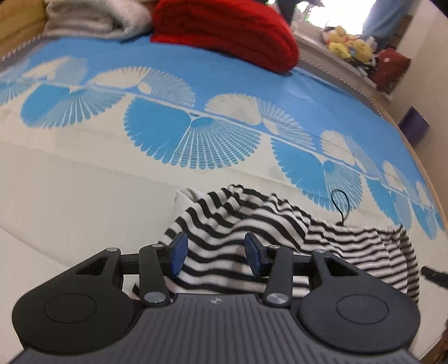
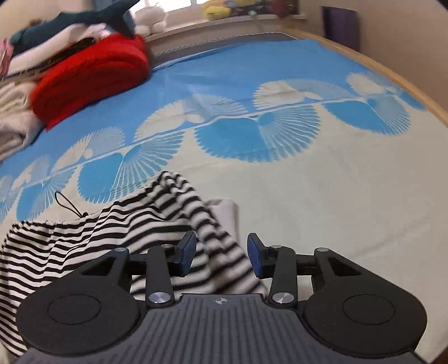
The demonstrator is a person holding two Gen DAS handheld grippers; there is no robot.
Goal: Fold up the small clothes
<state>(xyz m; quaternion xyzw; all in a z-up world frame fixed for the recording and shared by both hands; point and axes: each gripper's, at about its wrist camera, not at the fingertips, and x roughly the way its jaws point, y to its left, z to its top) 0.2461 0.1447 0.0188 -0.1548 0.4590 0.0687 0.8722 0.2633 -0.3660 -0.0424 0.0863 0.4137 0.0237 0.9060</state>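
A small black-and-white striped garment (image 1: 252,224) lies crumpled on the bed, with a black cord loop (image 1: 340,204) at its upper edge. My left gripper (image 1: 215,253) is open, its blue pads (image 1: 179,252) standing either side of the striped cloth just above it. In the right wrist view the same garment (image 2: 126,229) lies lower left. My right gripper (image 2: 221,256) is open over the garment's right edge, a striped fold running between its pads (image 2: 254,257). A white piece (image 2: 226,215) shows under the stripes.
The bed has a blue and cream fan-patterned cover (image 1: 196,134). A folded red blanket (image 1: 232,30) and pale folded cloth (image 1: 89,19) lie at the far side. Stuffed toys (image 1: 350,44) sit on a ledge. The wooden bed edge (image 2: 392,78) runs on the right.
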